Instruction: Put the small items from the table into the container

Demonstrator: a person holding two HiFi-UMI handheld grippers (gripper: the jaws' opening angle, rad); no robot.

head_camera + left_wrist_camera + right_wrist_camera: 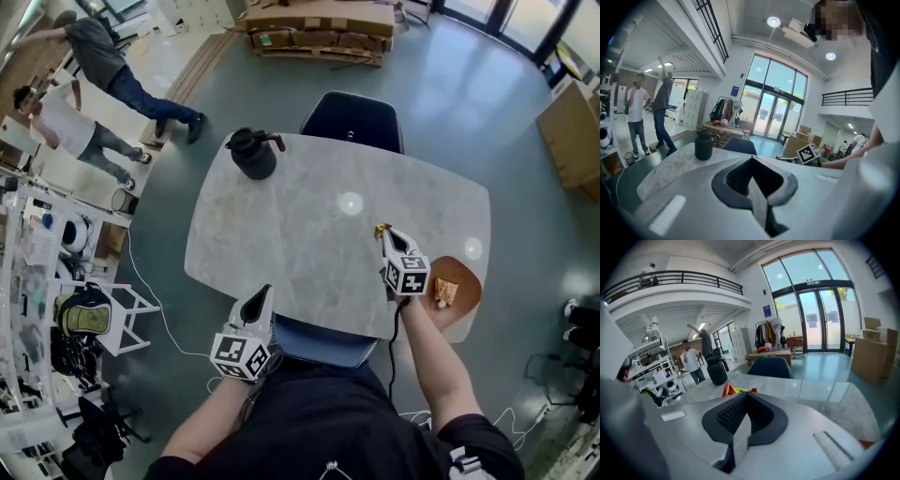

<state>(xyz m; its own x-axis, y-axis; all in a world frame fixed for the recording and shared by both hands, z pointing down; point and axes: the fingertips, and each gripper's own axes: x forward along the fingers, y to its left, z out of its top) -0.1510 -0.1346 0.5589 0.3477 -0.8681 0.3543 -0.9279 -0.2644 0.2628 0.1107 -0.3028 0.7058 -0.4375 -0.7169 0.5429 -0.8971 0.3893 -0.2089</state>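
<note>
A pale grey marbled table (300, 253) with rounded corners carries a dark jug (253, 156) at its far left corner. A brown round dish (467, 277) sits at its near right edge, a small packet (445, 292) inside.

Table (281, 234) is pale grey marble with faint veining. Jug (253, 155) black. Chair (352, 120) dark navy. Container (472, 281) brown, and the packet (444, 292) in it is orange-yellow. Wrapper (727, 390) is orange, yellow and red. Right gripper (384, 232) and left gripper (264, 292) are both light grey with black ribbed pads and black-and-white square markers. Floor (487, 112) is glossy grey-teal.
</note>
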